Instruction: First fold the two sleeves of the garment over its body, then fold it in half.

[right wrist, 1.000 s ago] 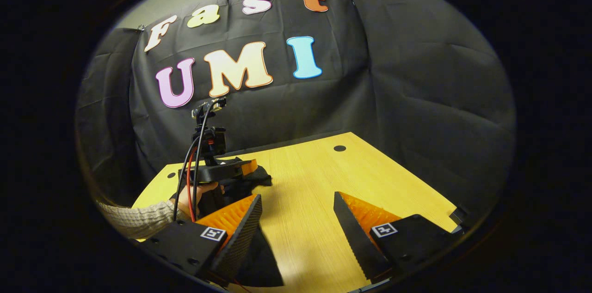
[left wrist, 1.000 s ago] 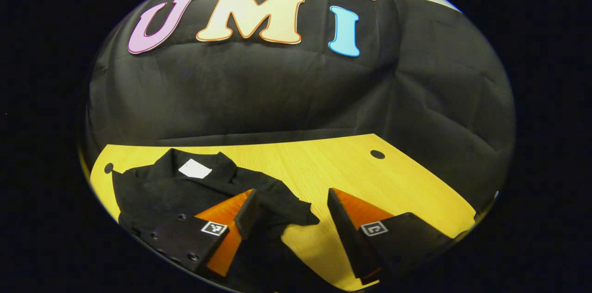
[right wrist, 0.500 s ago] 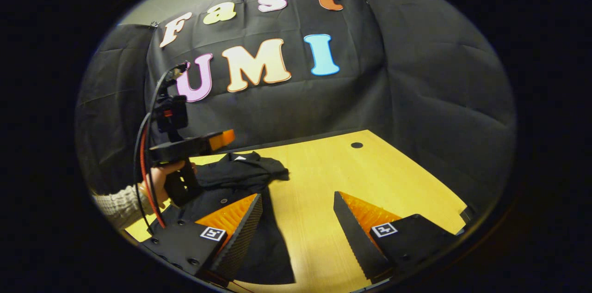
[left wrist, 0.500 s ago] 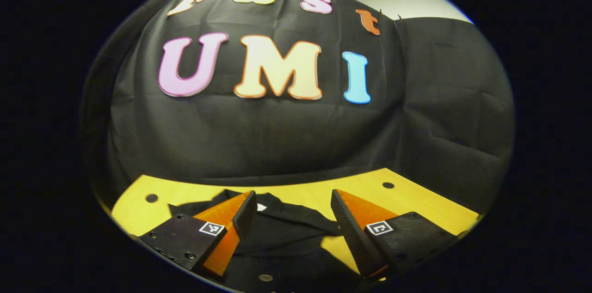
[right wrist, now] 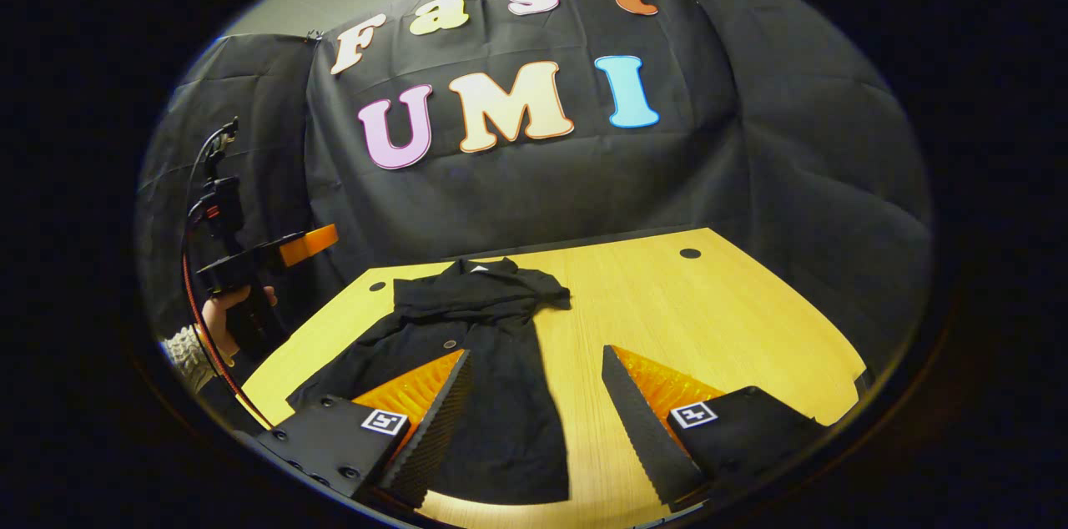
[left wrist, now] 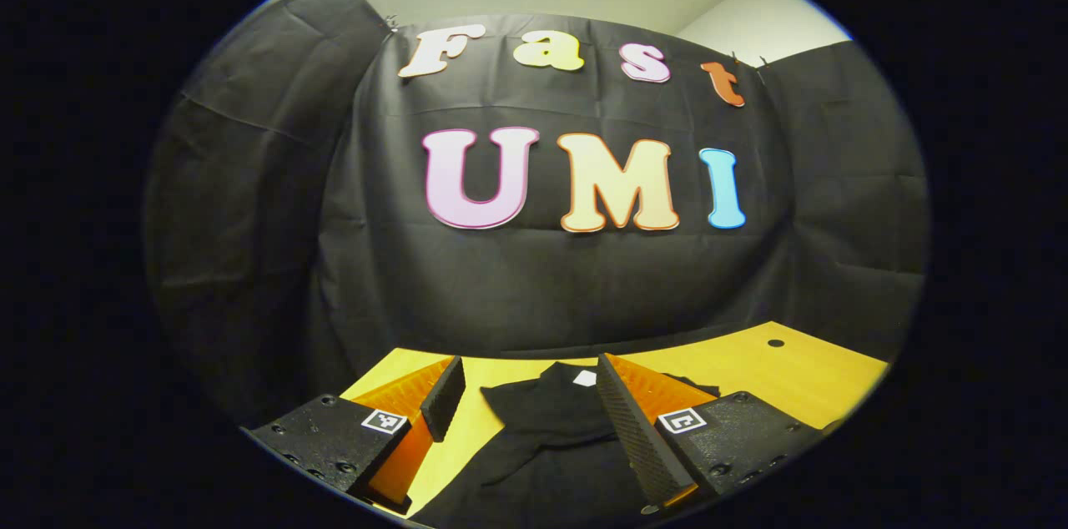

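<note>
Garment (right wrist: 484,345) hem hides behind right tool (right wrist: 534,370); both tools spread, empty.

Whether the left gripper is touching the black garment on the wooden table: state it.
Apart. The right gripper view shows the left gripper held up off to the side, with booth wall between it and the black garment lying on the wooden table.

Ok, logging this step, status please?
Left gripper open, raised off to the side. Right gripper open, low over the table. Black garment lying flat, ungripped. Nothing in the way.
</note>
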A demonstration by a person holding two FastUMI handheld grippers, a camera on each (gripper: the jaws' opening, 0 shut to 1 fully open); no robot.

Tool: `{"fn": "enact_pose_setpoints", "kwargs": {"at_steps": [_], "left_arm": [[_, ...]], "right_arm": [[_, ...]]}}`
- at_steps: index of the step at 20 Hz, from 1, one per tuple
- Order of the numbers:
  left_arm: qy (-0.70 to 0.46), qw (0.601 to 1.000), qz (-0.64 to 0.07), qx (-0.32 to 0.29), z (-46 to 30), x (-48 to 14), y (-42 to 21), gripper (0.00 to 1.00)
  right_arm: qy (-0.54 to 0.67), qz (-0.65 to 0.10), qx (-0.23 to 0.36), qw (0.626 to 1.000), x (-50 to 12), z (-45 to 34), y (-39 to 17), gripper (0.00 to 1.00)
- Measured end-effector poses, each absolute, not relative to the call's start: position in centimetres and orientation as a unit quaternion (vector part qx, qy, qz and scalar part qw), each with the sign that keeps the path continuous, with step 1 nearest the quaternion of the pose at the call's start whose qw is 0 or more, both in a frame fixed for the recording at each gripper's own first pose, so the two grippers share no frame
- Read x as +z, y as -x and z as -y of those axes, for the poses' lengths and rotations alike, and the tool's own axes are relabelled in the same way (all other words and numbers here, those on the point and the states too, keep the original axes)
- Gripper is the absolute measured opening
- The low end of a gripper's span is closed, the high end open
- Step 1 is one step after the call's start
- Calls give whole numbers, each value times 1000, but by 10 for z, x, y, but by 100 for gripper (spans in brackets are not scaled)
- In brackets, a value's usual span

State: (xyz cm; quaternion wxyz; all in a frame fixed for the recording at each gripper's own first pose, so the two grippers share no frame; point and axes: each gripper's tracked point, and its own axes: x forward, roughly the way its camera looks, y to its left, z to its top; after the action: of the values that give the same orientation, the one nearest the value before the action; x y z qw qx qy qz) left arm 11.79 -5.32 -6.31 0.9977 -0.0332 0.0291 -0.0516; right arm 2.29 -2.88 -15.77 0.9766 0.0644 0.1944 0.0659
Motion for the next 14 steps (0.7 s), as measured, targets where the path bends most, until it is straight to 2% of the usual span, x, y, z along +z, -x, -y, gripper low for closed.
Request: {"fn": "enact_pose_setpoints", "kwargs": {"at_steps": [6,14], "left_arm": [[13,996,-82,-13,1,-120,-40,92],[15,984,-175,-25,10,-207,40,93]], "right_arm": [[-49,-205,82,974,-186,15,-10,98],[-15,-239,102,965,-242,1,10,98]]}}
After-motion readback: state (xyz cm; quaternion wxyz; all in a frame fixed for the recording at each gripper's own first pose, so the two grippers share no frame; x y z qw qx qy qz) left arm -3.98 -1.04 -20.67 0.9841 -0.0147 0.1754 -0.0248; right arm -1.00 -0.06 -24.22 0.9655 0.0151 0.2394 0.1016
